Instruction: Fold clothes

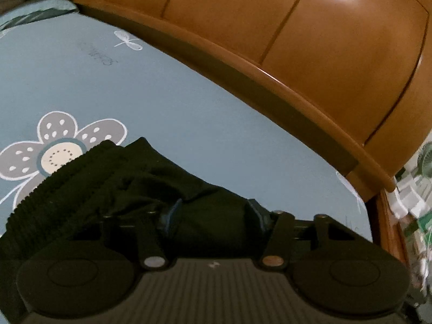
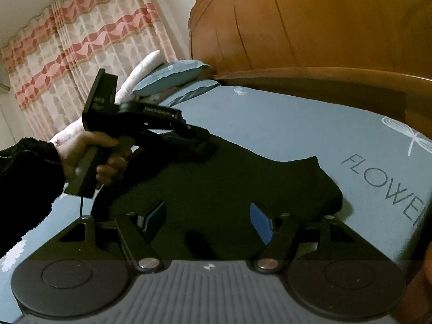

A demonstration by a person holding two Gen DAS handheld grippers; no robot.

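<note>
A black knitted garment (image 2: 229,178) lies bunched on the blue flowered bed sheet (image 2: 297,124). In the right wrist view a hand (image 2: 81,148) holds my left gripper (image 2: 199,140) at the garment's far left edge. The left wrist view shows the black garment (image 1: 121,178) filling the whole gap of my left gripper (image 1: 214,216), with its ribbed hem to the left. Both blue pads (image 1: 172,216) are partly buried in cloth and press on it. My right gripper (image 2: 208,221) stands open over the near part of the garment, which lies under its fingers and is not pinched.
A wooden headboard (image 2: 324,27) rises behind the bed, with its rail (image 1: 270,86) along the sheet's edge. Blue pillows (image 2: 175,77) are stacked at the far corner. A pink and white curtain (image 2: 81,40) hangs at the left. Bare sheet (image 1: 189,124) stretches beyond the garment.
</note>
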